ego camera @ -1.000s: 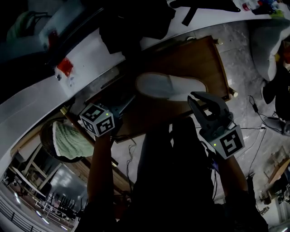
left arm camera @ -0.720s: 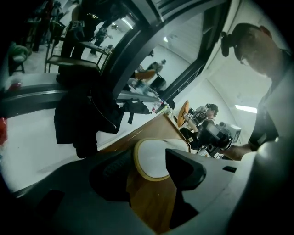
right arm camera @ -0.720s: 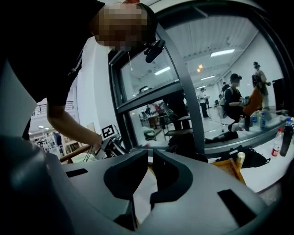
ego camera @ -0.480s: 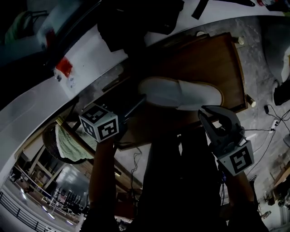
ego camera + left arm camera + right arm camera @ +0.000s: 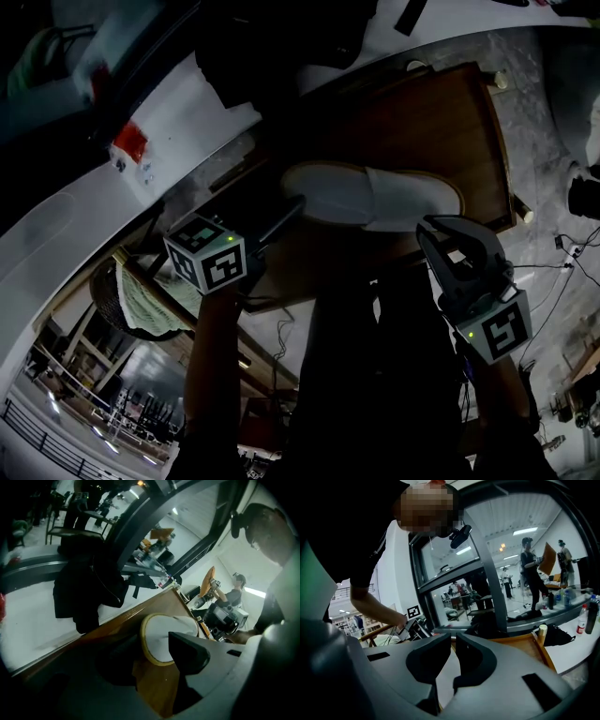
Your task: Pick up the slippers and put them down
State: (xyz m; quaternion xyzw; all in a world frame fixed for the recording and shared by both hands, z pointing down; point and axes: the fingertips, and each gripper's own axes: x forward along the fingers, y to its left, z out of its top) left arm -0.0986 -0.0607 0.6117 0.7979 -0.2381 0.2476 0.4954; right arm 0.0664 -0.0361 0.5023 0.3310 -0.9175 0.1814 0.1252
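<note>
The left gripper [image 5: 150,641] has just been opening and its jaws now stand spread wide, with the rounded end of the white slipper [image 5: 375,192] between them, the pads not pressing on it. The right gripper [image 5: 453,641] has its jaws pressed together, only a slit between them, holding nothing, just beside the slipper's other end. The slipper, with its tan-edged sole, lies flat on the wooden table [image 5: 441,122] near the front edge. Beyond the table a black jacket [image 5: 89,592] sprawls over a white ledge [image 5: 75,206]. A wicker chair [image 5: 141,291] sits left of the table, cables [image 5: 553,272] on the floor to the right.
</note>
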